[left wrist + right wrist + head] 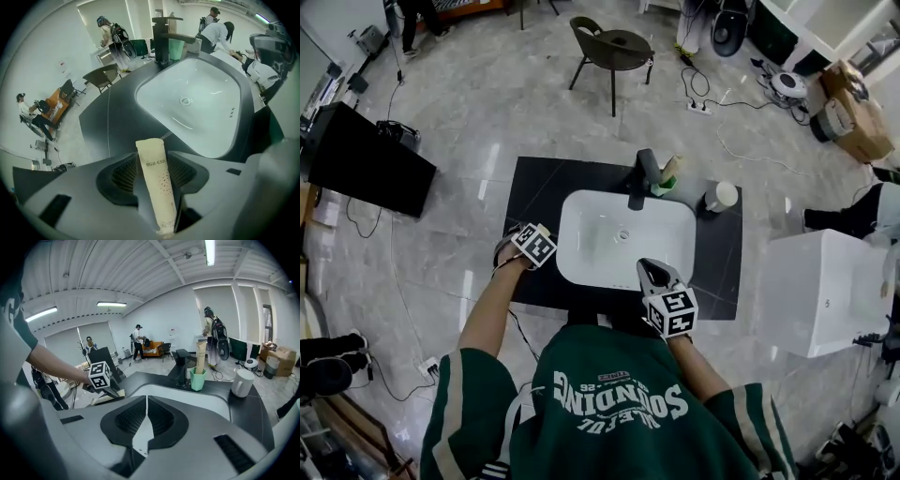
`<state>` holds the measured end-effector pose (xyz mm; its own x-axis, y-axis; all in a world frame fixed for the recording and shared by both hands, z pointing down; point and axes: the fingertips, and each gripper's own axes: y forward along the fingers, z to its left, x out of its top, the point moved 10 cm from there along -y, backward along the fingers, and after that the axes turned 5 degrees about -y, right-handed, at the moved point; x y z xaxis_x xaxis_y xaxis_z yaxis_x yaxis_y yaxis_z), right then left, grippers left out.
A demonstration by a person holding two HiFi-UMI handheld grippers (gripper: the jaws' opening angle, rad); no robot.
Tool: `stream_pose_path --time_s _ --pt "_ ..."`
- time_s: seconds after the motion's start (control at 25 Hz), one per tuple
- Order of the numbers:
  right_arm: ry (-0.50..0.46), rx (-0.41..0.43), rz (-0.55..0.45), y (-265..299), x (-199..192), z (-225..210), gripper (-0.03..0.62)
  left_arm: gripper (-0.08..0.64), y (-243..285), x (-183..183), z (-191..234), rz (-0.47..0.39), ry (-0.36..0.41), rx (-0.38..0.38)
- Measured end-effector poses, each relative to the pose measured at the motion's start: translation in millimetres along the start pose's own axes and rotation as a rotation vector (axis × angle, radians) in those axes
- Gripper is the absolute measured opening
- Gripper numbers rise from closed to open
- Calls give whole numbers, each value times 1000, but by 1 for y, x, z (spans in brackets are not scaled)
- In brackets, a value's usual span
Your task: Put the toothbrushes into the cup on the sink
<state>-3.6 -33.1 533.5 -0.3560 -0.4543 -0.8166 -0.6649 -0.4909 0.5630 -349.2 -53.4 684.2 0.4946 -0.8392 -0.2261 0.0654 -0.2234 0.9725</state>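
Observation:
A cream wrapped toothbrush [157,187] lies lengthwise between the jaws of my left gripper [153,157], which stand apart around it without pressing. That gripper [514,255] points down at the left end of the black counter [534,187]. The right gripper view shows it over cream packets [104,398] lying on the counter. The green cup [664,187] [198,378] stands beside the faucet [643,176] with one wrapped toothbrush [201,357] upright in it. My right gripper [649,267] [146,401] hangs over the sink's near rim, shut and holding nothing.
The white sink [581,225] fills the middle of the counter. A white mug [720,197] stands right of the cup. A white unit [825,291] is at the right, a black cabinet [370,159] at the left, a chair [614,47] behind. People stand in the background.

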Motion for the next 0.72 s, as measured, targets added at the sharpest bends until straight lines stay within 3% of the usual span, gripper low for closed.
stream_pose_path --time_s 0.4,0.72 --pt "60 -77 -11 -2 -8 15 43 182 10 -1 9 33 41 -70" --pt "65 -100 -45 3 -3 40 43 97 -11 -7 6 -49 29 -131"
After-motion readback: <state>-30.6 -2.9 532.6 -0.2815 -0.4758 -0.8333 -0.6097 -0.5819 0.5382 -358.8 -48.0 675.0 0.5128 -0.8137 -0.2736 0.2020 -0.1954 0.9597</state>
